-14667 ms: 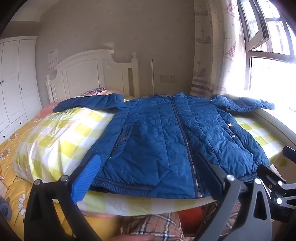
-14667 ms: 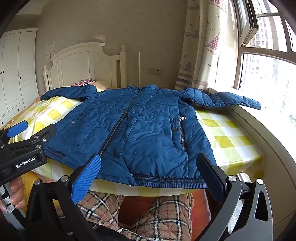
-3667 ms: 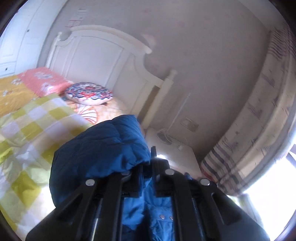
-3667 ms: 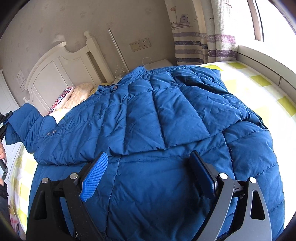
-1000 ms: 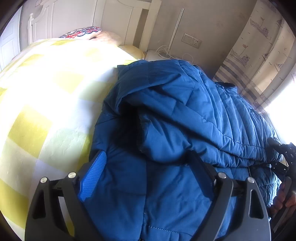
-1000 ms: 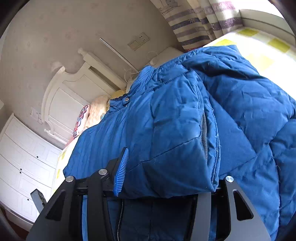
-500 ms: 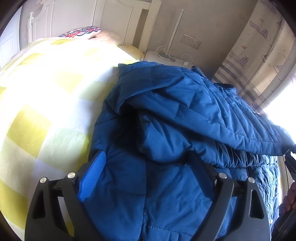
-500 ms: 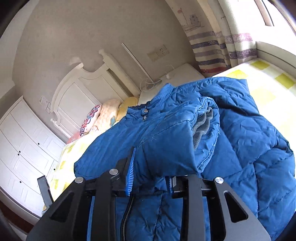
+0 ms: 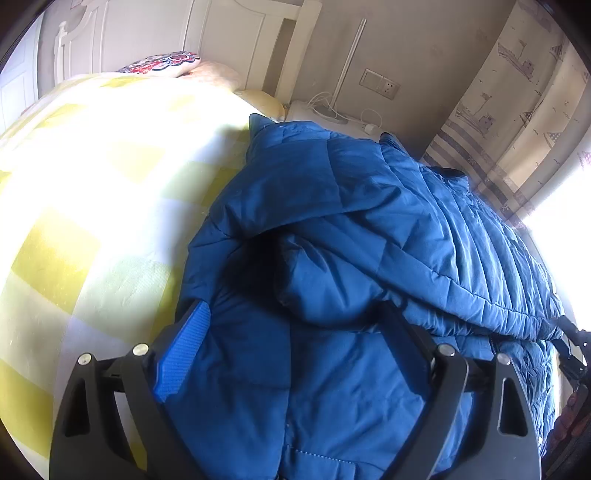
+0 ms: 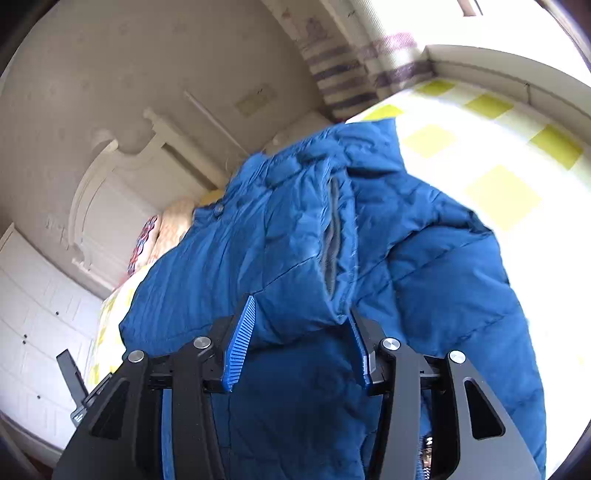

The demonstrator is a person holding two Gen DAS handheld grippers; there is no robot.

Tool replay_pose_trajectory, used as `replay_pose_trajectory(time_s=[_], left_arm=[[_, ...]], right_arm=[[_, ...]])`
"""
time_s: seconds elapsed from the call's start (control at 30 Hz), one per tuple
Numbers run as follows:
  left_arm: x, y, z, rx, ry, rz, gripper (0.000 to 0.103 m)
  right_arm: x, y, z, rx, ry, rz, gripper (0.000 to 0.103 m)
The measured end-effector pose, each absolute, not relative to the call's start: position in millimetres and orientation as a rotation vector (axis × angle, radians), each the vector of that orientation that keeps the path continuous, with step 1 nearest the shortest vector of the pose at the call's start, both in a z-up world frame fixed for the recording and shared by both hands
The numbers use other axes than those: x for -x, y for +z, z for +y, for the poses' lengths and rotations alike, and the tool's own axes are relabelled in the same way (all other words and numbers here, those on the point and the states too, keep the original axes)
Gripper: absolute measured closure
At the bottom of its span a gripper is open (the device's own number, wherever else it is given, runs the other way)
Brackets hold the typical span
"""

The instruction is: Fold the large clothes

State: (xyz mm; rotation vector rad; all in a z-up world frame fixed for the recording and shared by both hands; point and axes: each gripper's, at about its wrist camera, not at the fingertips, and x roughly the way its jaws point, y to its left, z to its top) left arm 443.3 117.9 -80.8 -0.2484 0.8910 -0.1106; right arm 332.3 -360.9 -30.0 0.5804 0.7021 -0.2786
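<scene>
On the checked bed (image 9: pixel 92 229) the jacket (image 9: pixel 332 229) lies with sleeves folded in — the left gripper (image 9: pixel 295 343) hovers spread wide above it, the right gripper (image 10: pixel 299 339) opening around the sleeve cuff (image 10: pixel 332 236) to release it.

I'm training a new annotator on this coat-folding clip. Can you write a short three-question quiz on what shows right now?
1. True or false: the blue jacket lies on a yellow-and-white checked bedspread.
2. Which hand-held gripper has the sleeve cuff between its fingers? A) left hand-held gripper B) right hand-held gripper C) neither
3. Fill in: by the headboard lies a patterned ____.

Key:
1. True.
2. B. Its jaws are opening around the cuff; the left one stands wide above the jacket, gripping nothing.
3. Pillow.
</scene>
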Motion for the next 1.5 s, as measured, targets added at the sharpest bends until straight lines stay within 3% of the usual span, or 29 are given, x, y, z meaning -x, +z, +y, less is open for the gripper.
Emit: replay_pose_trajectory(time_s=[0.07, 0.17, 0.2, 0.33, 0.57, 0.7, 0.83, 0.97, 1.3, 1.5], left_arm=[[-444, -80, 117, 0.245, -0.110, 0.893, 0.011], [-444, -80, 117, 0.248, -0.112, 0.892, 0.011], [-444, -80, 117, 0.249, -0.112, 0.891, 0.011], [-444, -79, 116, 0.249, -0.112, 0.890, 0.011], [-431, -16, 97, 0.206, -0.071, 0.736, 0.012], [-459, 1, 46, 0.074, -0.105, 0.732, 0.012], [-493, -35, 4, -0.091, -0.105, 0.845, 0.012], [-494, -71, 14, -0.100, -0.130, 0.829, 0.007], [-497, -77, 15, -0.107, -0.109, 0.854, 0.003], [-498, -76, 13, -0.100, -0.109, 0.851, 0.003]], right_arm=[[-335, -6, -348, -0.458, -0.289, 0.633, 0.055], [-367, 1, -318, -0.271, -0.178, 0.709, 0.042], [-379, -5, -311, -0.223, -0.165, 0.750, 0.037], [-412, -57, -298, -0.138, -0.200, 0.934, 0.035], [-407, -74, -287, -0.064, -0.201, 0.898, 0.025], [-407, -73, -292, -0.097, -0.185, 0.893, 0.024], [-408, -73, -293, -0.114, -0.166, 0.889, 0.020], [-409, -74, -292, -0.112, -0.153, 0.889, 0.016], [-444, -37, -300, -0.112, -0.180, 0.816, 0.020], [-490, -78, -293, 0.009, -0.189, 0.935, 0.018]])
